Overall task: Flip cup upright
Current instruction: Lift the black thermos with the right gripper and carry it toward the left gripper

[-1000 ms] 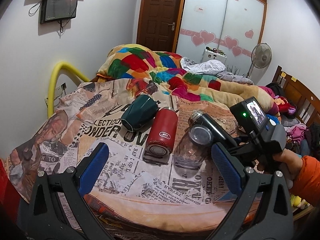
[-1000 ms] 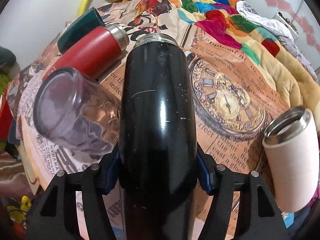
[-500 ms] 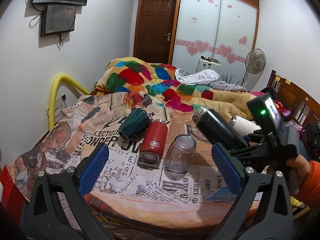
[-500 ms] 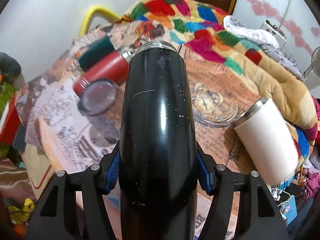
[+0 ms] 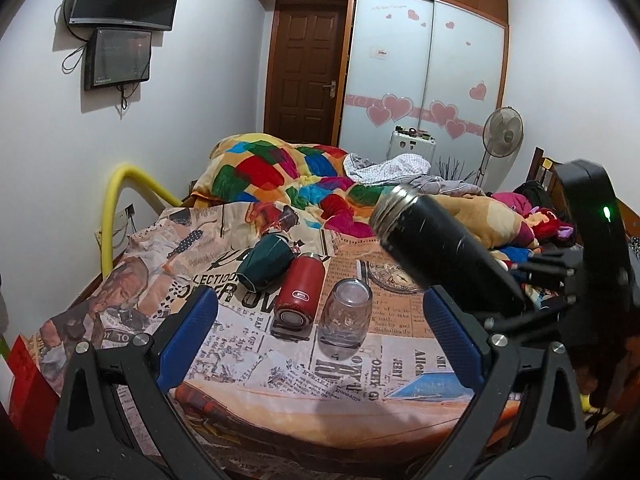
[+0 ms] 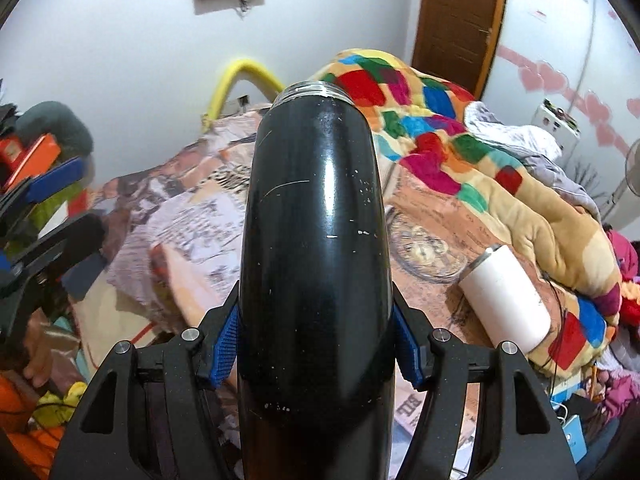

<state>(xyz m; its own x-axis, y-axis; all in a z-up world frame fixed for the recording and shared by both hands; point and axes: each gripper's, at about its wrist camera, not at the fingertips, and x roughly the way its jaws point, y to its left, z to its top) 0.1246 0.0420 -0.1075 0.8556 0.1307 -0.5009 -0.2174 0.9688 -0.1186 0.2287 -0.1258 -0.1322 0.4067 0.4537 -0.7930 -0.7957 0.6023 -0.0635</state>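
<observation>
My right gripper (image 6: 316,344) is shut on a black flask (image 6: 316,240), its threaded steel mouth pointing away from me and tilted up, held in the air above the bed. The flask also shows in the left wrist view (image 5: 440,256), slanting up to the left. My left gripper (image 5: 320,336) is open and empty, held back from the bed's near edge. On the newspaper-print sheet (image 5: 248,344) lie a green cup (image 5: 264,264), a red flask (image 5: 300,296) and a clear glass (image 5: 346,318), all on their sides. A white cup (image 6: 508,296) lies on its side to the right.
A colourful patchwork quilt (image 5: 280,172) is heaped at the back of the bed. A yellow rail (image 5: 120,200) stands by the left wall. A fan (image 5: 502,136) and a wardrobe stand behind. The left gripper shows at the left of the right wrist view (image 6: 52,216).
My right gripper has lifted the black flask up off the bed and tilted its mouth upward. Both cameras have pulled back and up. The other cups have not moved.
</observation>
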